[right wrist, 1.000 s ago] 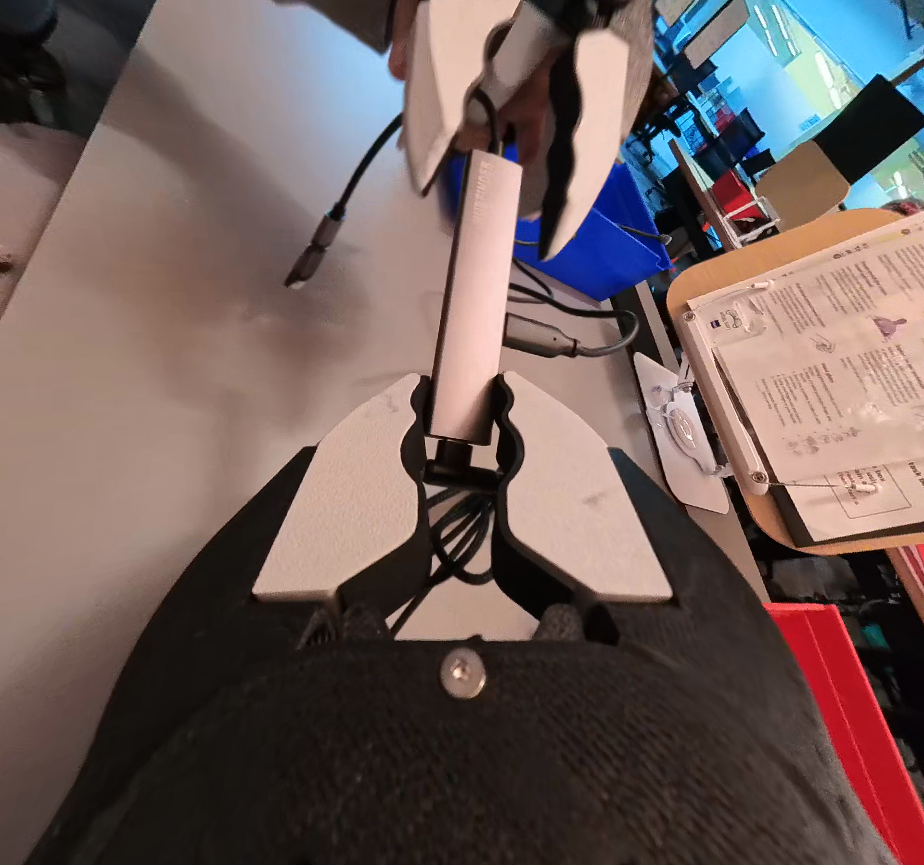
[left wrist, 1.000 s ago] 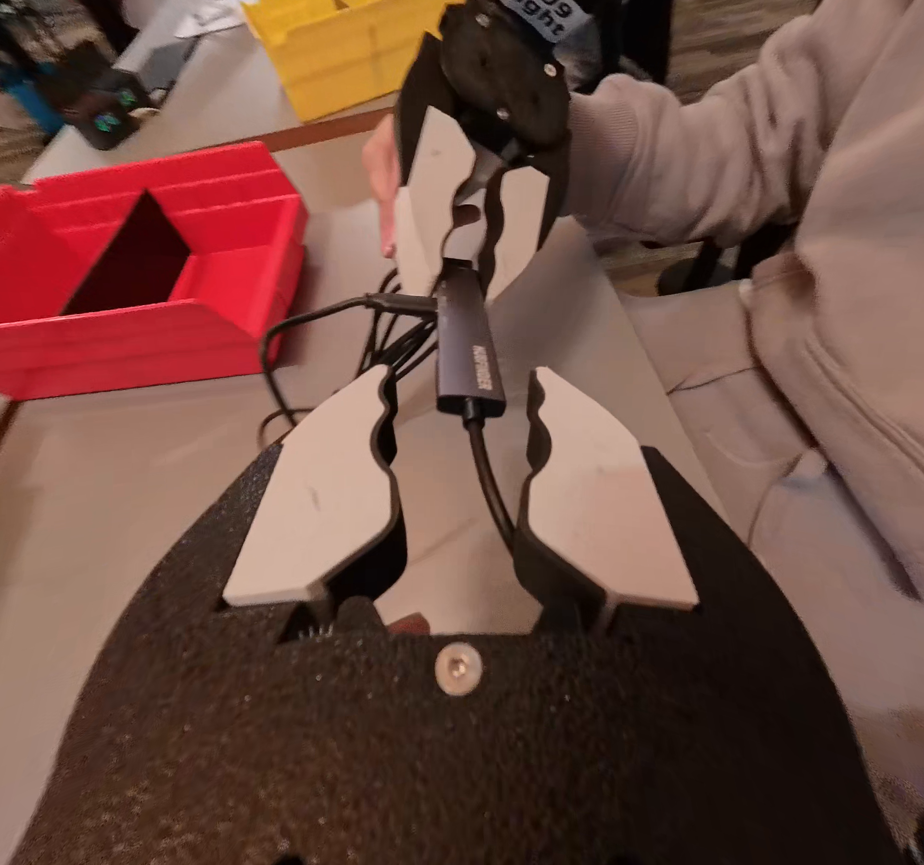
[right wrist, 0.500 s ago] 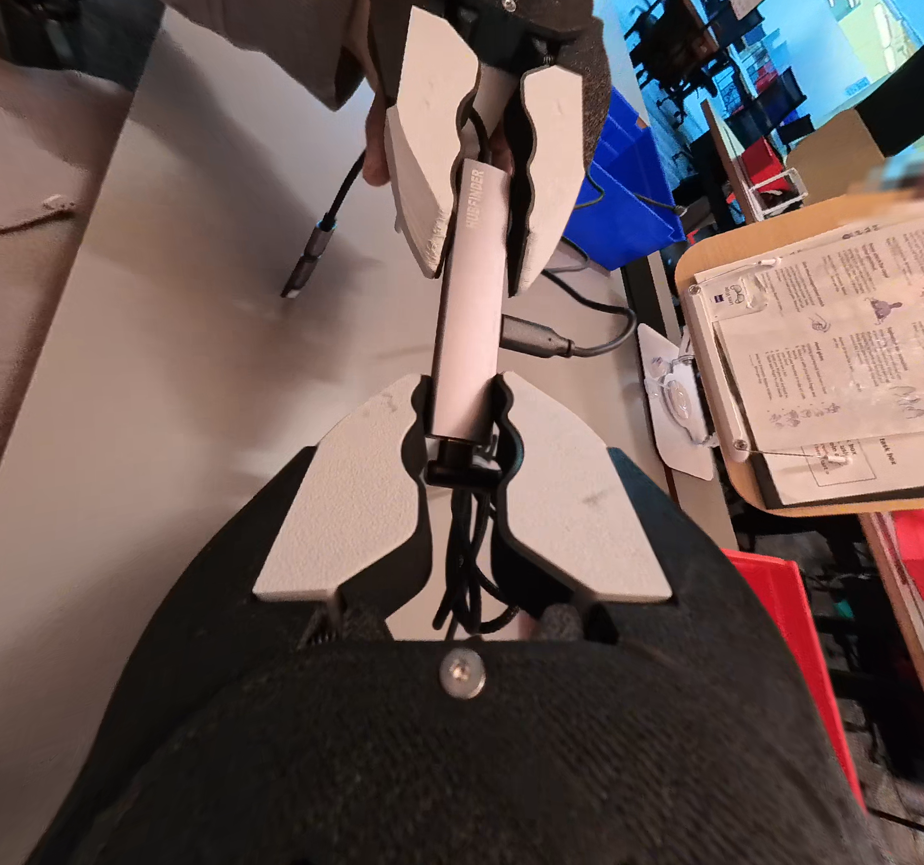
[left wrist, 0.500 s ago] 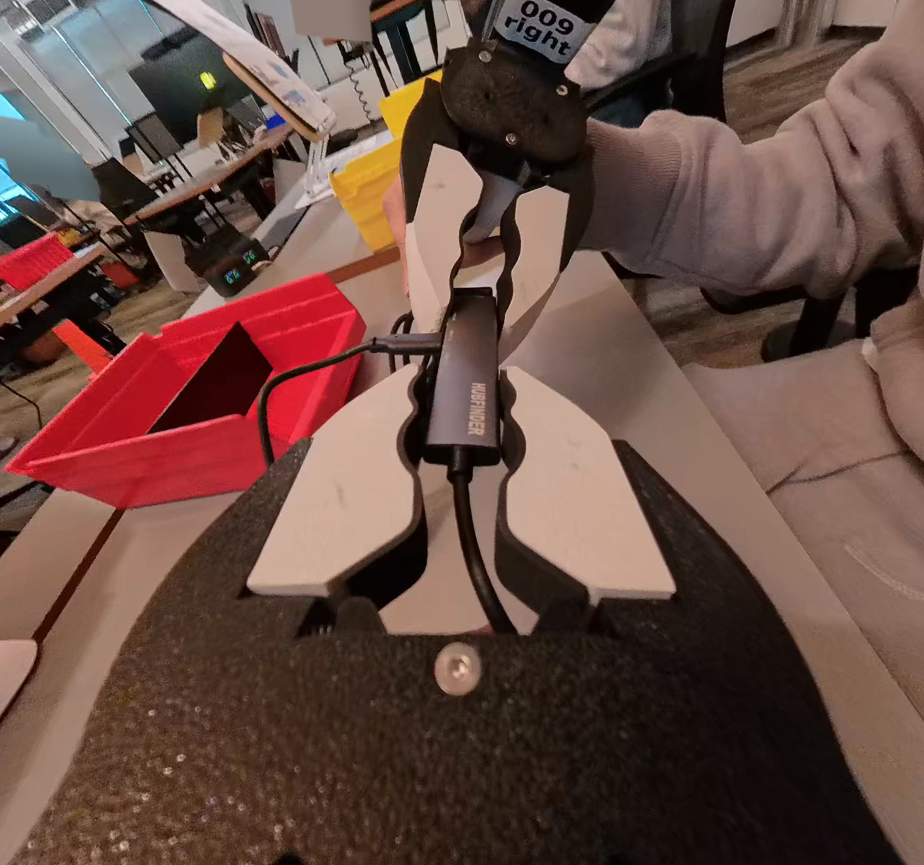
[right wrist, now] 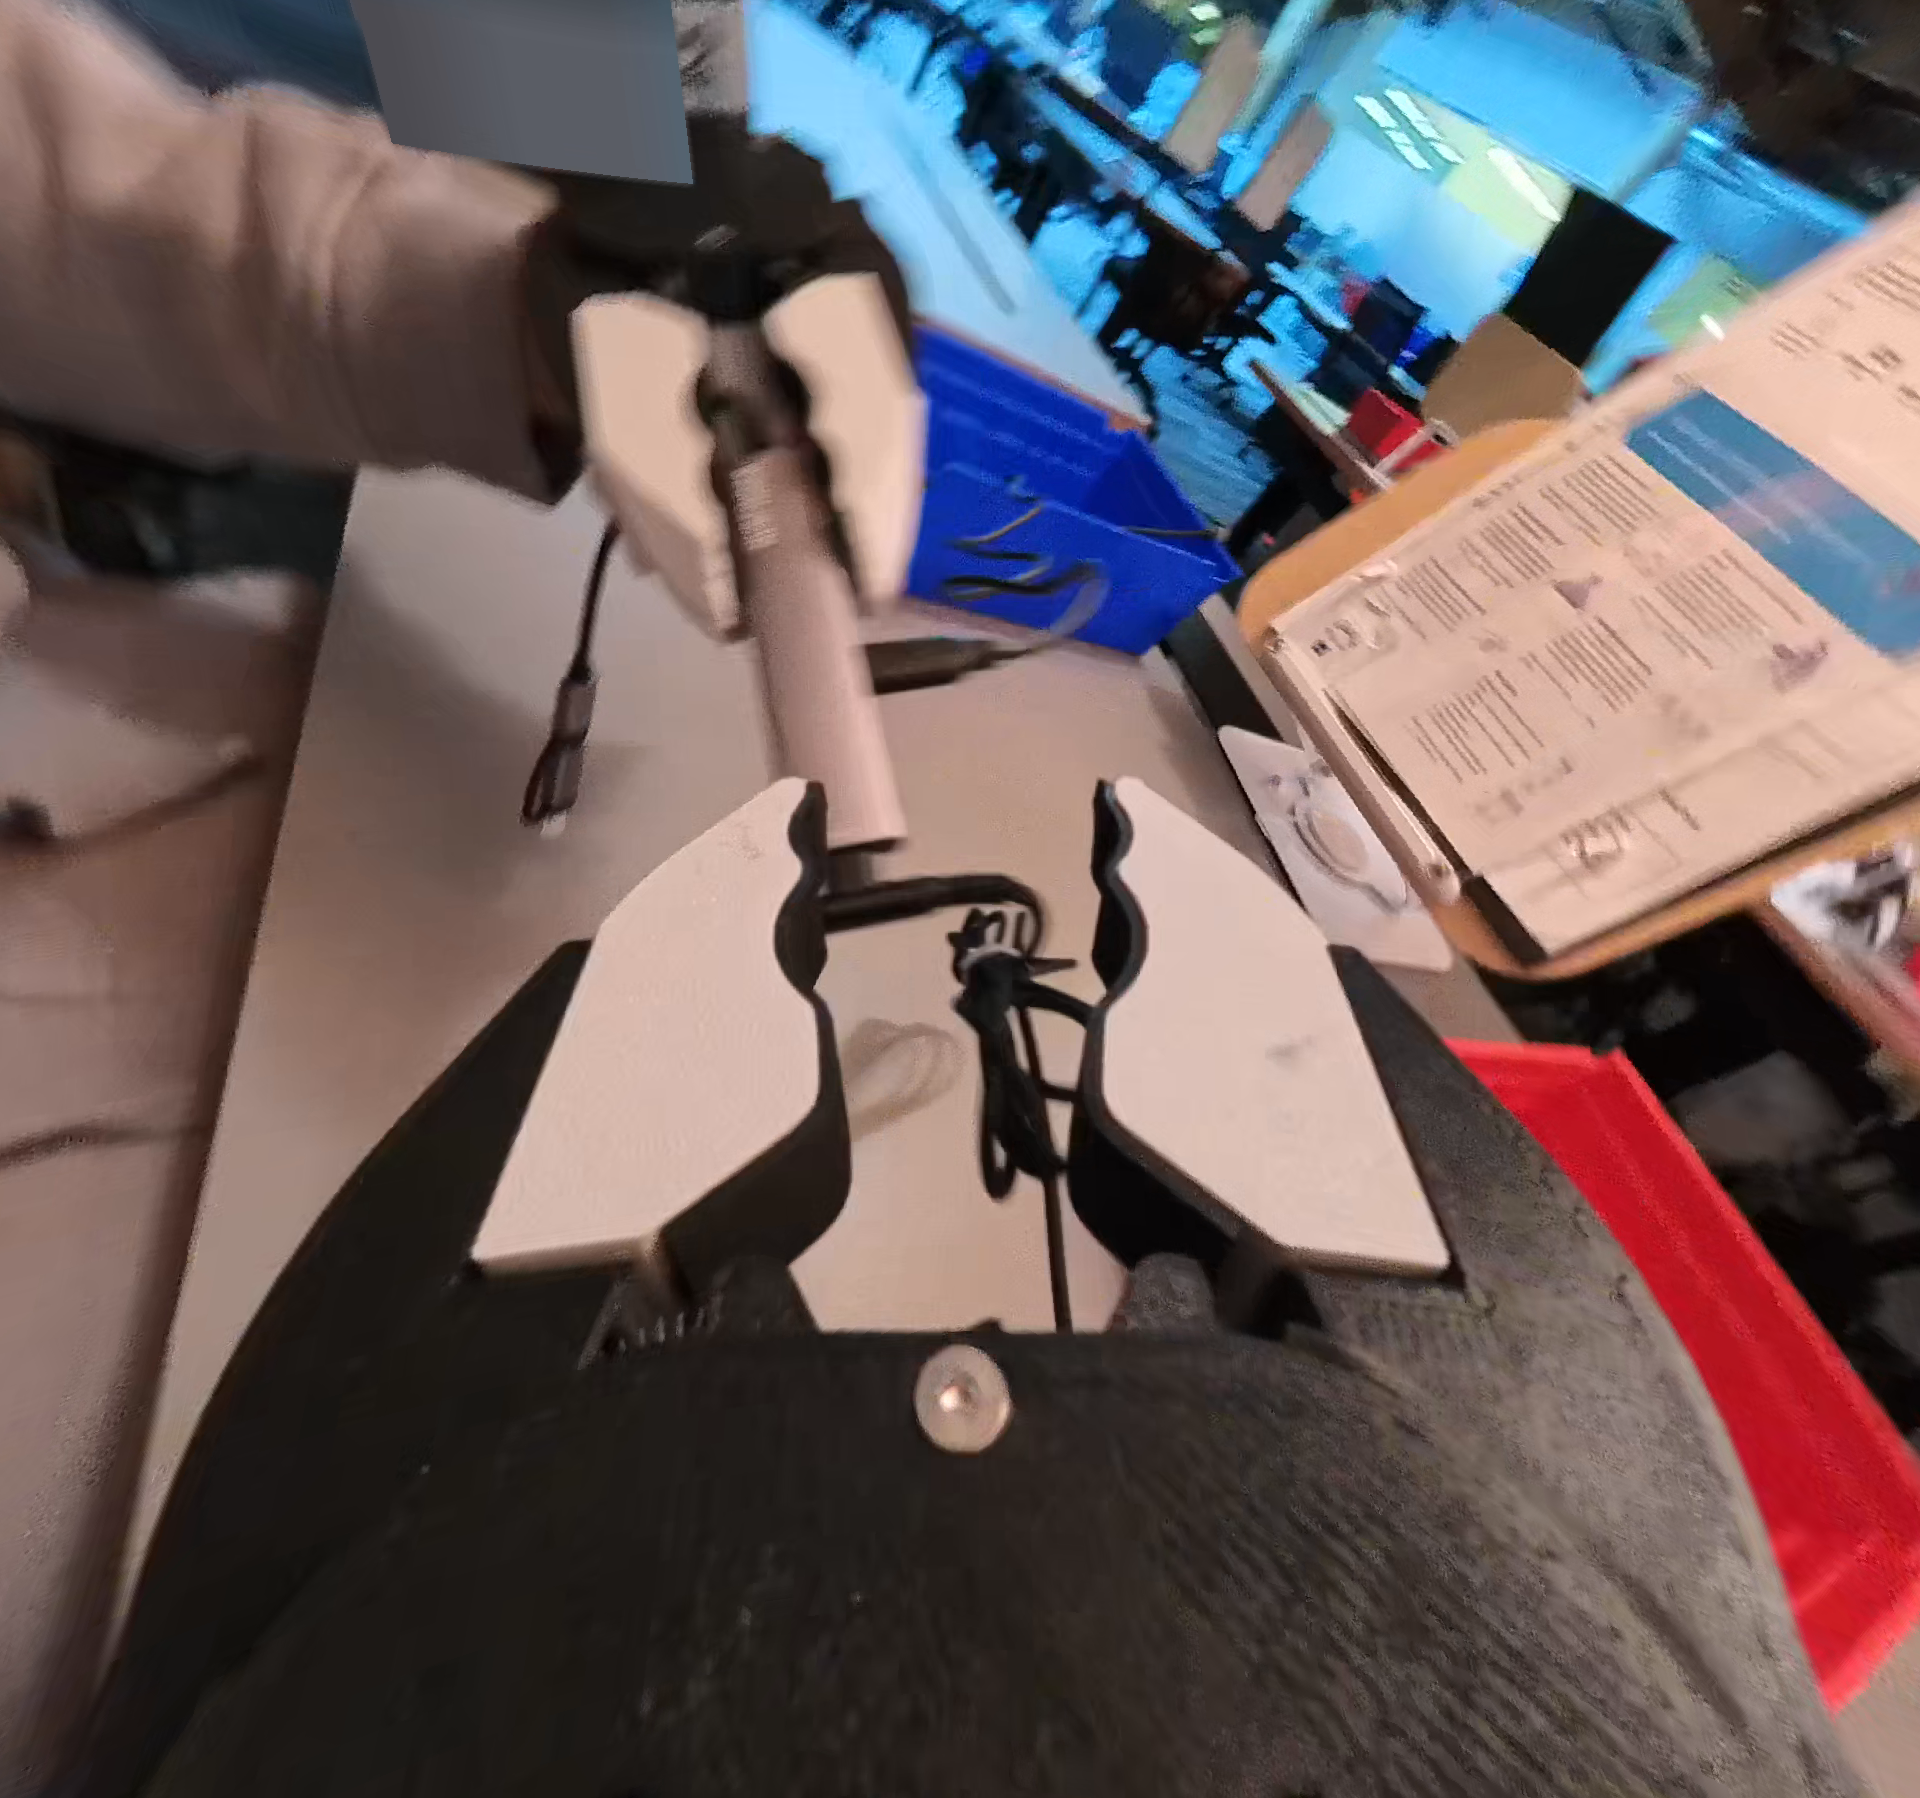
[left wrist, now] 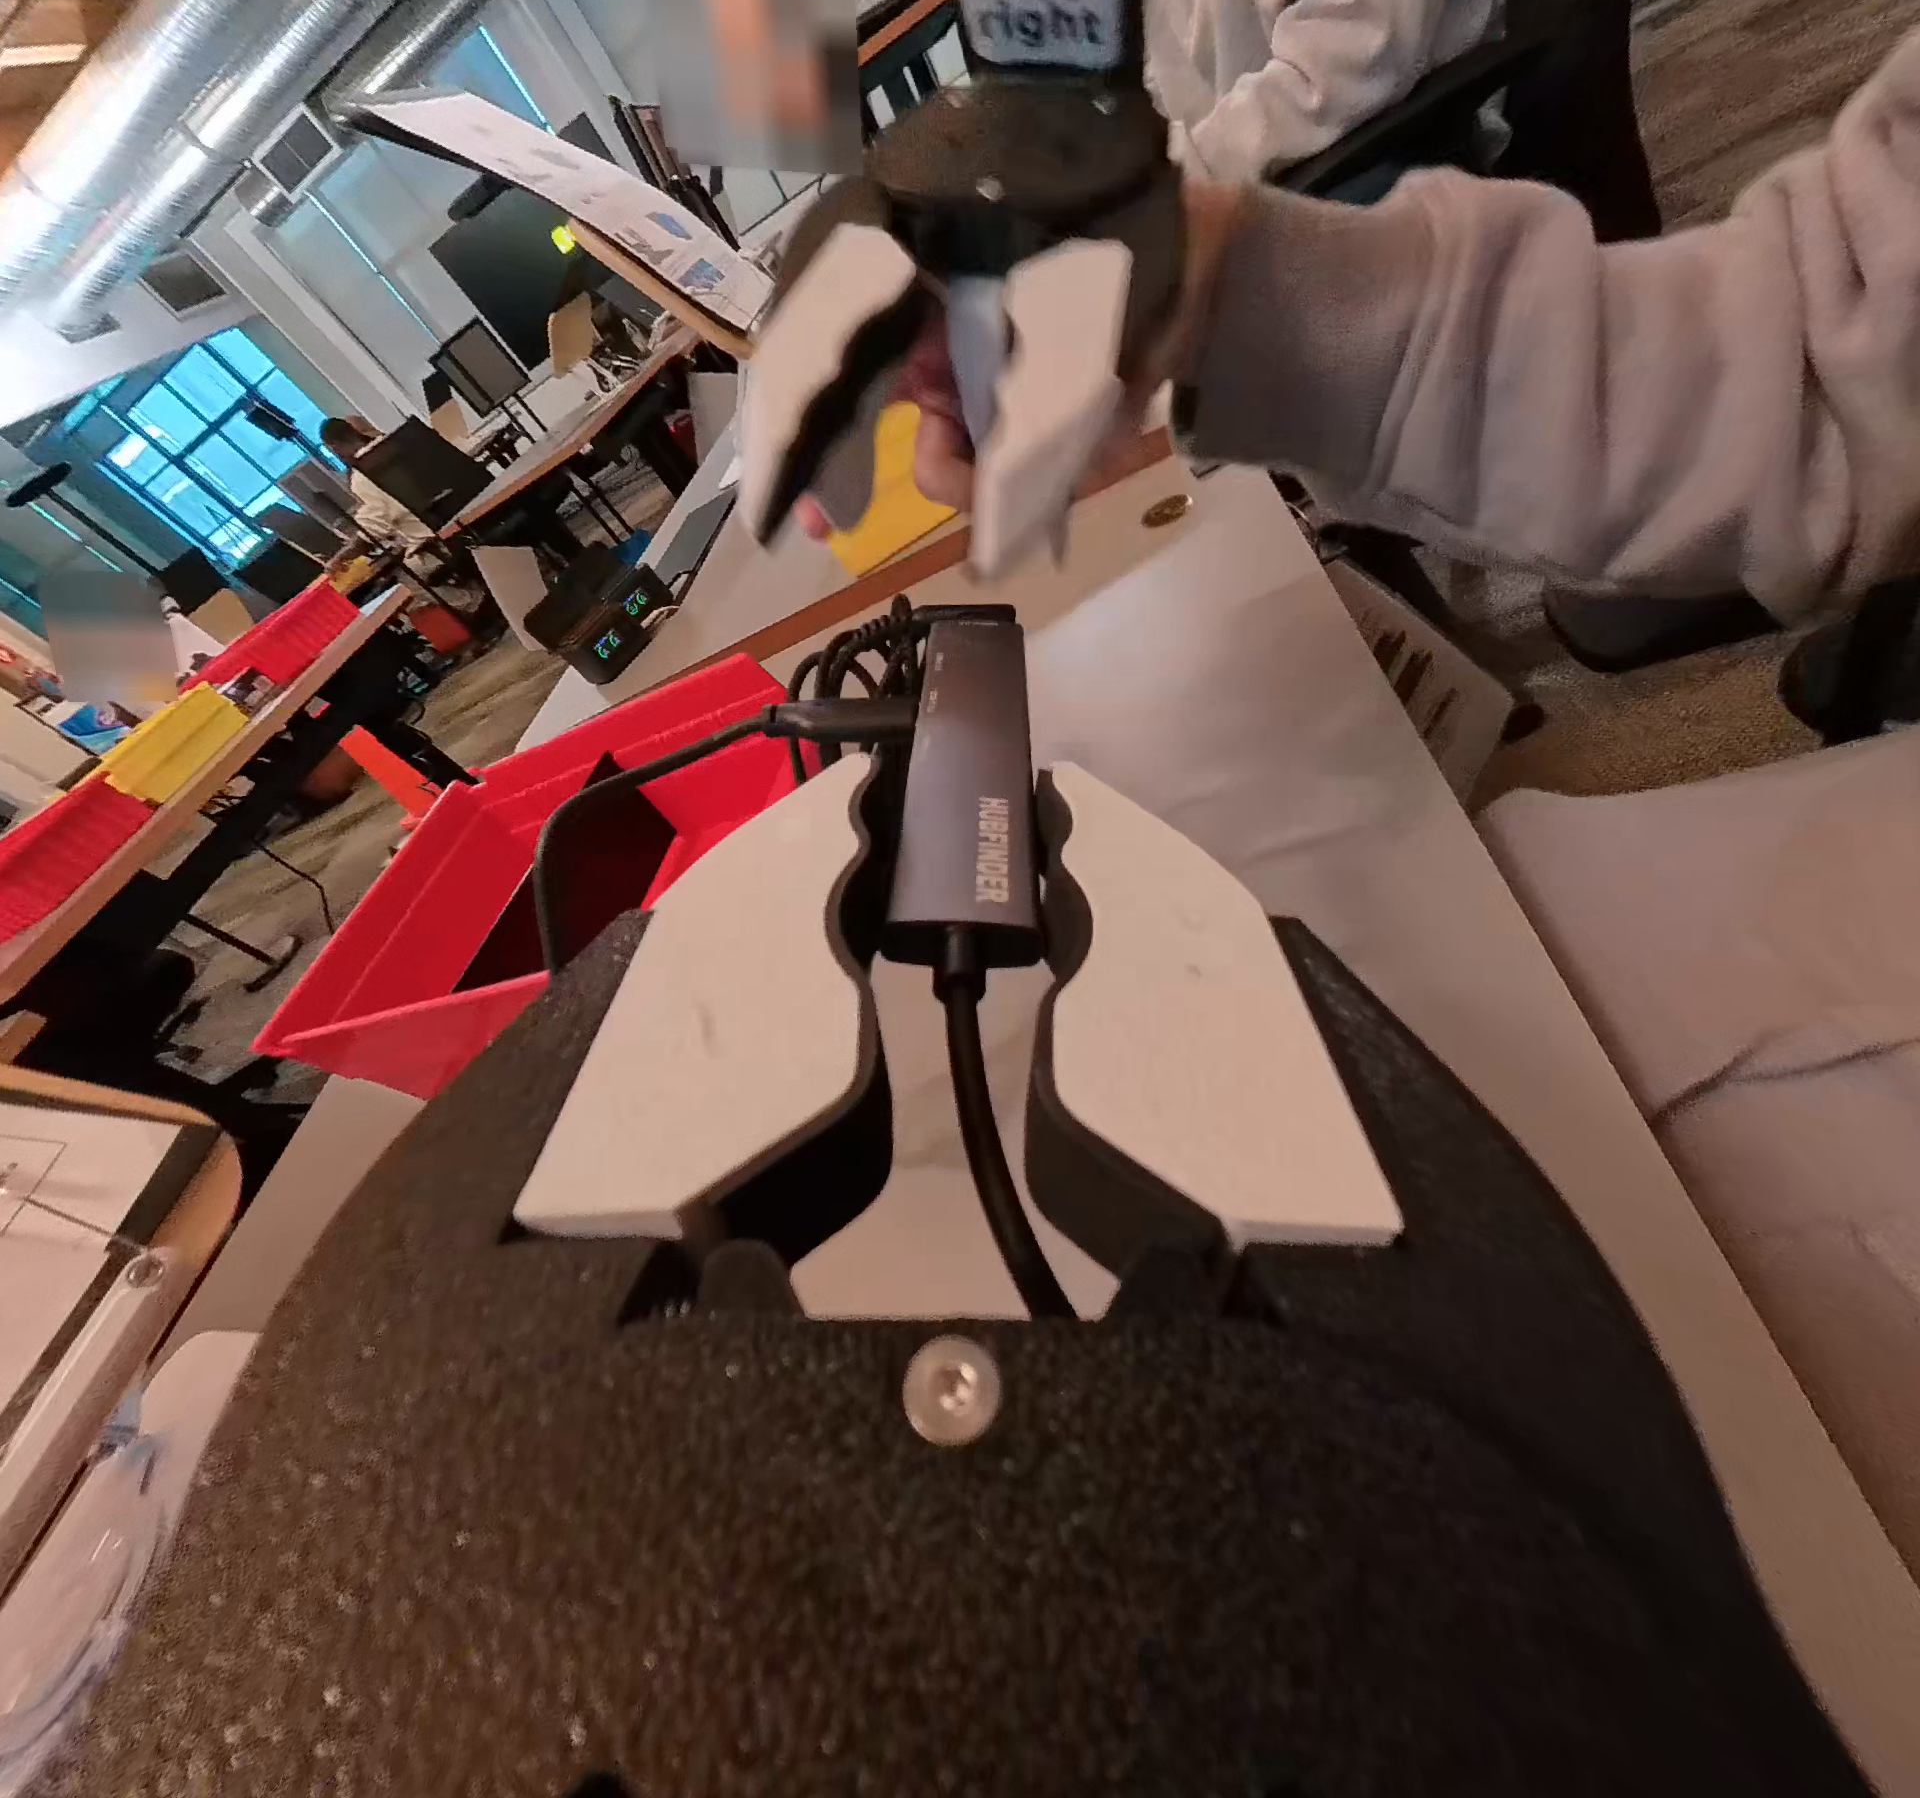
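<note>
My left gripper [left wrist: 956, 774] is shut on a dark grey USB hub [left wrist: 966, 813] and holds it near its cable end, above the pale table [left wrist: 1195, 709]. A black cable [left wrist: 831, 714] is plugged into the hub's side. The hub's own cable [left wrist: 982, 1073] runs back between my fingers. My right gripper [right wrist: 956, 813] is open and empty; the hub's far end [right wrist: 842, 740] lies just off its left fingertip. A tied black cable bundle [right wrist: 1008, 1021] hangs between its fingers. The right gripper also shows in the left wrist view [left wrist: 883, 533], raised and blurred.
A red bin [left wrist: 416, 917] stands on the table left of the hub, with a yellow bin [left wrist: 894, 501] beyond. In the right wrist view a blue bin [right wrist: 1039, 501], a stand with printed sheets [right wrist: 1610, 605] and the red bin [right wrist: 1714, 1281] are on the right. A loose plug [right wrist: 561, 761] dangles.
My left gripper closed on the hub. My right gripper then let go of the hub, opened and drew back from it. Both views have tilted up.
</note>
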A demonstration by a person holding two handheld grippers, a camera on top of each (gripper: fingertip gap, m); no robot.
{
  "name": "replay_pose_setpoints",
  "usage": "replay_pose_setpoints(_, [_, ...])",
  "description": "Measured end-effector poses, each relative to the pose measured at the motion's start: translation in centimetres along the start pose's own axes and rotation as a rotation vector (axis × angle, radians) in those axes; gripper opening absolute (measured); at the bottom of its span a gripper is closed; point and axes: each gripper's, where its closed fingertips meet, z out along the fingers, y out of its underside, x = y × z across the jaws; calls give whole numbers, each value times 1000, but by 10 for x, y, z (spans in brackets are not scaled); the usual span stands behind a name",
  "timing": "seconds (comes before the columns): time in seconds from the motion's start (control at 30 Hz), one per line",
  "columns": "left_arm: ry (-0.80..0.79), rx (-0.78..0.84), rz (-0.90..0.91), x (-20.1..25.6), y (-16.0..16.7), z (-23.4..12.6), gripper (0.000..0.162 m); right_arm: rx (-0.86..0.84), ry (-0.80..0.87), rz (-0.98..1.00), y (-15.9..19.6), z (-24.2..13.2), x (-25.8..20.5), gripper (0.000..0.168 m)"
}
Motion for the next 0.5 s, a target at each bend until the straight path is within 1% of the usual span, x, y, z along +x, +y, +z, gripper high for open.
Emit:
replay_pose_setpoints(0.07, [-8, -6, 16, 12, 10, -9, 26, 42, 85, 150, -5, -10, 22, 53])
replay_pose_setpoints(0.1, [-17, -13, 13, 18, 18, -13, 26, 66, 155, 212, -8, -10, 37, 51])
replay_pose_setpoints(0.13, [-25, -16, 0, 23, 25, -18, 26, 76, 178, 280, -11, -4, 47, 51])
replay_pose_setpoints(0.17, [-35, -8, -21, 26, 30, -22, 26, 60, 136, 340, -13, 12, 49, 53])
replay_pose_setpoints(0.2, [-45, 11, -41, 29, 34, -26, 26, 35, 90, 385, -16, 34, 51, 54])
replay_pose_setpoints(0.27, [-60, 38, -76, 32, 41, -32, 26, -26, 125, 495, -18, 90, 74, 51])
replay_pose_setpoints(0.3, [-67, 41, -89, 33, 45, -34, 26, -76, 86, 544, -17, 122, 77, 52])
replay_pose_setpoints(0.4, [-64, 57, -115, 40, 52, -35, 26, -282, -148, 653, -6, 219, 63, 57])
replay_pose_setpoints(0.43, [-57, 65, -123, 41, 54, -35, 26, -348, -203, 702, 0, 247, 57, 58])
replay_pose_setpoints(0.47, [-56, 68, -129, 41, 56, -35, 26, -405, -260, 731, 6, 272, 49, 55])
replay_pose_setpoints(0.5, [-62, 73, -136, 39, 57, -35, 26, -456, -322, 726, 13, 293, 40, 55])
